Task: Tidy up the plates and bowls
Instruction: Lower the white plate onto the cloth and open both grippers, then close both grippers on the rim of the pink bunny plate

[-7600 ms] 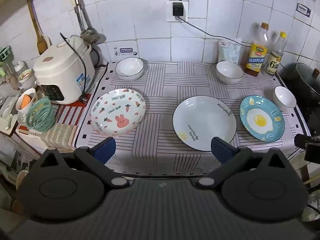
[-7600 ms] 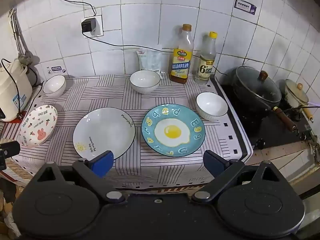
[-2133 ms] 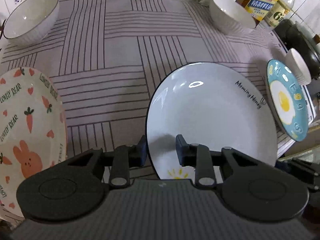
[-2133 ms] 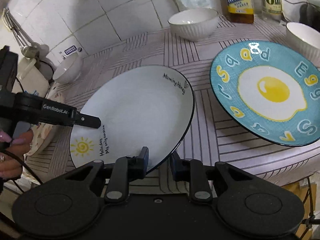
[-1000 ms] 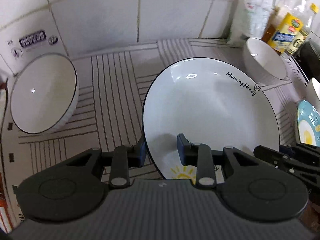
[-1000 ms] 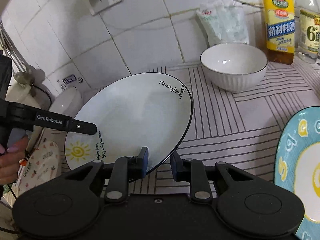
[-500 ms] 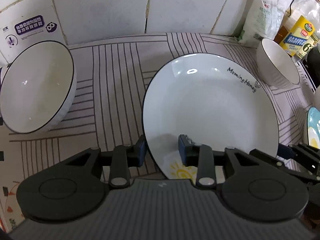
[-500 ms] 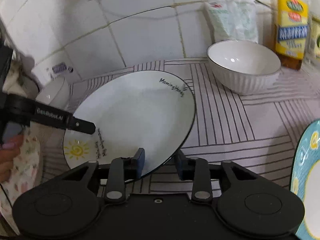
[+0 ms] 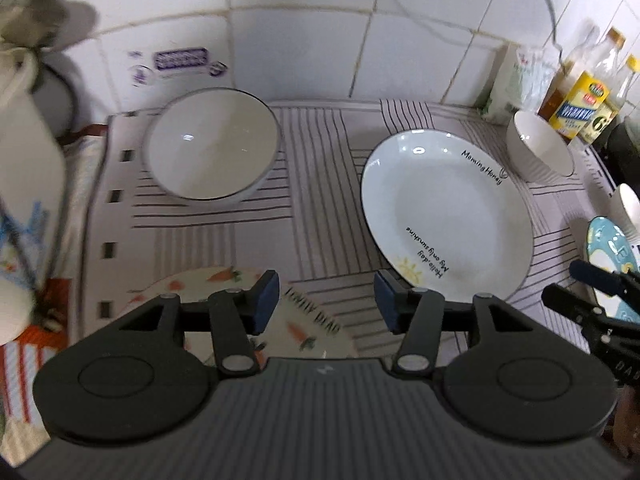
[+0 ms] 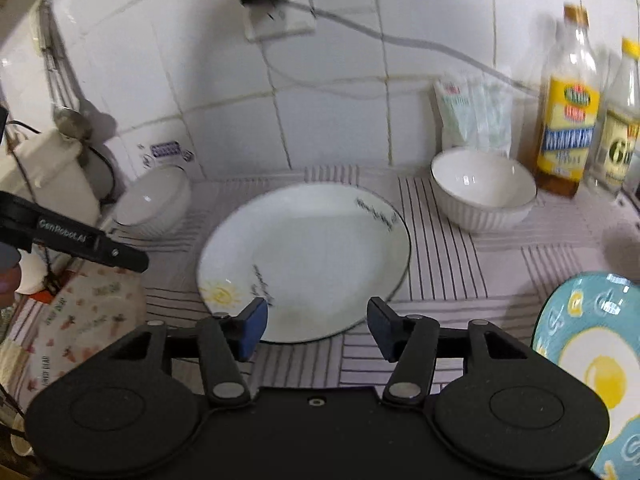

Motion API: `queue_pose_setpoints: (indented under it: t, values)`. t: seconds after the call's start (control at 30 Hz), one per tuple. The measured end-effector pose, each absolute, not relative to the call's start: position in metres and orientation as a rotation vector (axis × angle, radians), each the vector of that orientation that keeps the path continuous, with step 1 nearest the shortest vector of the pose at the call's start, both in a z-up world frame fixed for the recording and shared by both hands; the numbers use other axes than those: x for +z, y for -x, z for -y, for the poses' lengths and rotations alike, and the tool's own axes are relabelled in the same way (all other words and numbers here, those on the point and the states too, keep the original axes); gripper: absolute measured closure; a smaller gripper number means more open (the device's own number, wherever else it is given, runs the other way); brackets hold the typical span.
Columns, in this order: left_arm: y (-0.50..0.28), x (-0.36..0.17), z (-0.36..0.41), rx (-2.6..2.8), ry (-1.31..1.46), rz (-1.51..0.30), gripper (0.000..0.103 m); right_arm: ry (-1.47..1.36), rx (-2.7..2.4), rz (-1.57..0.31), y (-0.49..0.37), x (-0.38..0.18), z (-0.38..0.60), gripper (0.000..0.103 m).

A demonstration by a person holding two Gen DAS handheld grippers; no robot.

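The white plate with a sun drawing (image 9: pixel 448 216) (image 10: pixel 308 256) lies flat on the striped cloth (image 9: pixel 320 168), between two white bowls. My left gripper (image 9: pixel 326 300) is above and to the left of the plate's near rim. Its jaws are opening, and only the carrot-patterned plate (image 9: pixel 208 280) shows below them. My right gripper (image 10: pixel 316 322) hangs over the white plate's near edge. Its jaws are also opening, and the pads are off the plate. One bowl (image 9: pixel 212 144) (image 10: pixel 156 200) sits at the back left, and another (image 9: pixel 540 148) (image 10: pixel 484 192) at the back right.
A blue fried-egg plate (image 10: pixel 592 352) (image 9: pixel 604 240) lies at the right, with a third bowl (image 9: pixel 628 208) behind it. Oil bottles (image 10: pixel 568 120) and a white packet (image 10: pixel 472 112) stand by the tiled wall. A rice cooker (image 10: pixel 52 172) is on the left, and a plugged socket (image 10: pixel 272 0) above.
Both grippers have let go of the white plate and widened their jaws. They have drawn back and upward, the left one also shifting left. The plate now rests on the cloth.
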State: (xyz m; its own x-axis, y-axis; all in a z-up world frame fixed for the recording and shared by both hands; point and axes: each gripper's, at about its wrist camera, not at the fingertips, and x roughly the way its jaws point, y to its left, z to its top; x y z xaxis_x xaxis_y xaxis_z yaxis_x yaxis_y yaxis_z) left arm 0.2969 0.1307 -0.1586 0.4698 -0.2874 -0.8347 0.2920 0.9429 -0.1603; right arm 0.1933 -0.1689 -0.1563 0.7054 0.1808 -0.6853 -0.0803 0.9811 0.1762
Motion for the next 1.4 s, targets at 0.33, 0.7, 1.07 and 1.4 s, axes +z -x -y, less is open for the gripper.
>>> queue_pose_setpoints:
  t: [0.33,0.7,1.07,1.4]
  values:
    - [-0.249,-0.124,-0.188,-0.266,-0.008,-0.954,0.042,-0.102,0.264,-0.677,-0.161,-0.121,0.131,0.030]
    - [-0.218,-0.146,-0.227,-0.193,-0.017,-1.001,0.037,-0.065,0.365,-0.565,-0.135,-0.127,0.089,0.028]
    - [-0.216,-0.207,-0.259,-0.084,0.040,-1.099,0.037,-0.182,0.437,-0.718,-0.169,-0.175,0.065,0.029]
    - [-0.226,-0.232,-0.254,-0.089,0.040,-1.143,0.069,-0.227,0.441,-0.826,-0.196,-0.217,0.052,0.051]
